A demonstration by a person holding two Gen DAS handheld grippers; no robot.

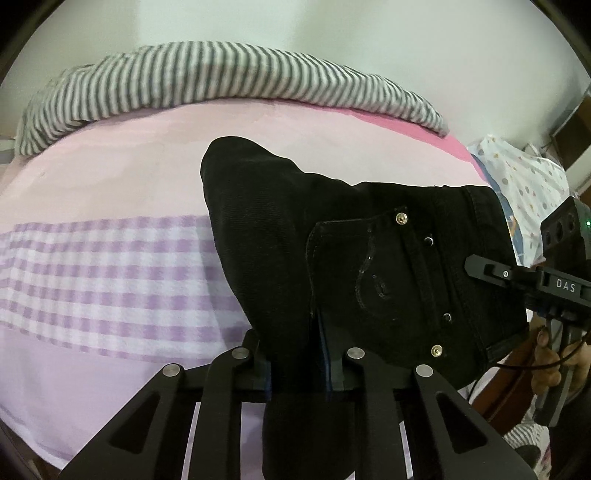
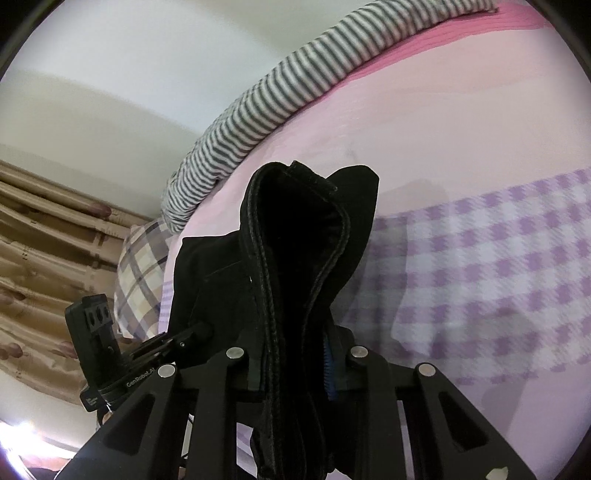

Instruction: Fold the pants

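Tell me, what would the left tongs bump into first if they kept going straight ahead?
The left tongs already pinch the black pants, so that cloth comes first. Past it probably lies the pink bedsheet, though depth is unclear.

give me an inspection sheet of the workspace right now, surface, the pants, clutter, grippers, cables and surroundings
Surface: bed with a pink sheet and a purple checked band.
Job's things: black pants, bunched and lifted, held by both grippers; pocket, rivets and waistband show.
Clutter: striped blanket along the far edge of the bed; plaid pillow at one end; dotted white cloth at the other end.
Grippers: left gripper shut on the pants; right gripper shut on the waistband edge.
Cables: thin black cable by the hand on the right gripper's handle.
Surroundings: pale wall; tan curtain.
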